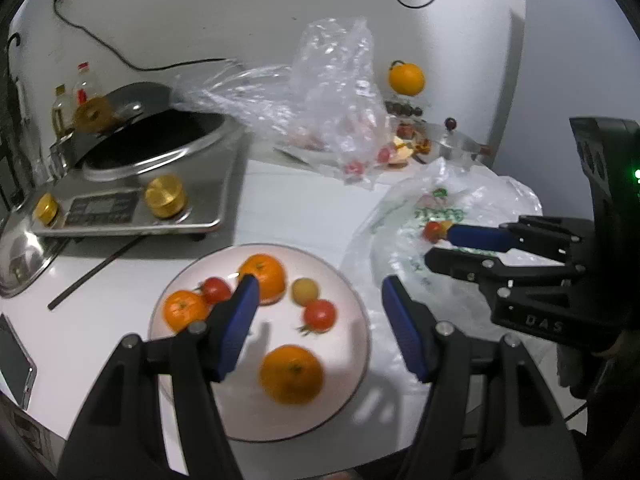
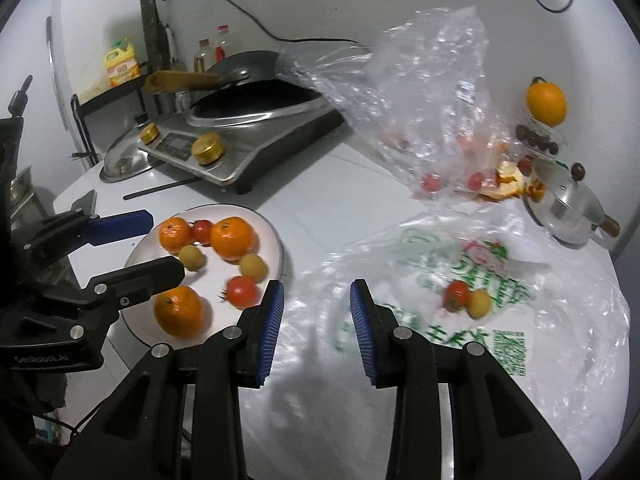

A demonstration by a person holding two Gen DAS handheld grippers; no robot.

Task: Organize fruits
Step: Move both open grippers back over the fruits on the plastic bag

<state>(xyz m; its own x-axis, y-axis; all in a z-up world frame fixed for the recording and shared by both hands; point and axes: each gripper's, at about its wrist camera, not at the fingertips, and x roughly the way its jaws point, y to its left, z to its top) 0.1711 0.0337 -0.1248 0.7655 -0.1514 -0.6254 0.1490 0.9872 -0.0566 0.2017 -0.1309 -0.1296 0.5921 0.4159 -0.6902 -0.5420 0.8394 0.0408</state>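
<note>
A white plate (image 1: 352, 312) (image 2: 276, 236) holds three oranges (image 1: 291, 374), two red tomatoes (image 1: 320, 315) and small yellow fruits (image 1: 305, 290). My left gripper (image 1: 318, 294) is open and empty, just above the plate. My right gripper (image 2: 316, 290) is open and empty over a printed plastic bag (image 2: 500, 280), right of the plate. On the bag lie a tomato (image 2: 457, 294) and a yellow fruit (image 2: 479, 303), ahead of the right gripper. The right gripper (image 1: 434, 242) also shows in the left wrist view, next to that tomato (image 1: 432, 230).
An induction cooker (image 1: 132, 200) with a wok stands at the back left. A clear crumpled bag (image 1: 332, 92) with tomatoes stands behind. A metal pot lid (image 2: 560, 204), fruit peel and an orange (image 2: 546, 98) are at the back right. A phone (image 1: 14, 364) lies at the left edge.
</note>
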